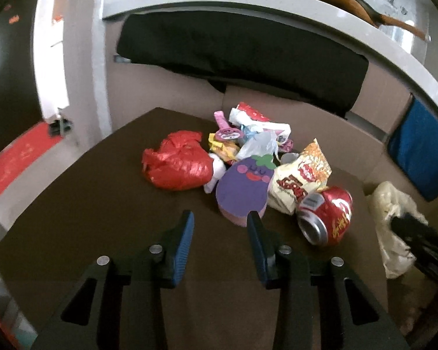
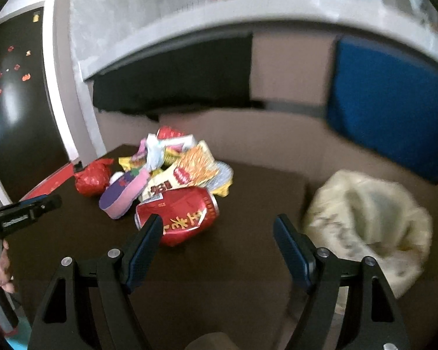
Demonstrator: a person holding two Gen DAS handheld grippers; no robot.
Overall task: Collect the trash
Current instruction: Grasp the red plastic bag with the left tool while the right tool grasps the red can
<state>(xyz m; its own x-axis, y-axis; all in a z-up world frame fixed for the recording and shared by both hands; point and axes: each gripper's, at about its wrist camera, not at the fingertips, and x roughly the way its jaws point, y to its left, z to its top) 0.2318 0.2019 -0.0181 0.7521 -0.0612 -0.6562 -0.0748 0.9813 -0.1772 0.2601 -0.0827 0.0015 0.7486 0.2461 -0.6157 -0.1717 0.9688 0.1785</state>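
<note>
A heap of trash lies on the dark brown table (image 1: 96,204): a knotted red plastic bag (image 1: 178,164), a purple eggplant-shaped foam piece (image 1: 243,186), a yellow-white snack packet (image 1: 300,179), a crushed red can (image 1: 327,215) and several small wrappers (image 1: 248,128) behind. My left gripper (image 1: 220,218) is open just short of the eggplant piece, nothing between its fingers. My right gripper (image 2: 218,221) is open wide, its left finger beside the red can (image 2: 181,215). A pale crumpled plastic bag (image 2: 370,224) sits at the table's right edge.
A beige sofa (image 2: 277,145) wraps behind the table, with a black cloth (image 1: 242,58) and a blue cushion (image 2: 391,105) on it. A white ledge (image 1: 277,8) runs above. The left gripper (image 2: 29,207) and a hand (image 2: 3,274) show at the right wrist view's left edge.
</note>
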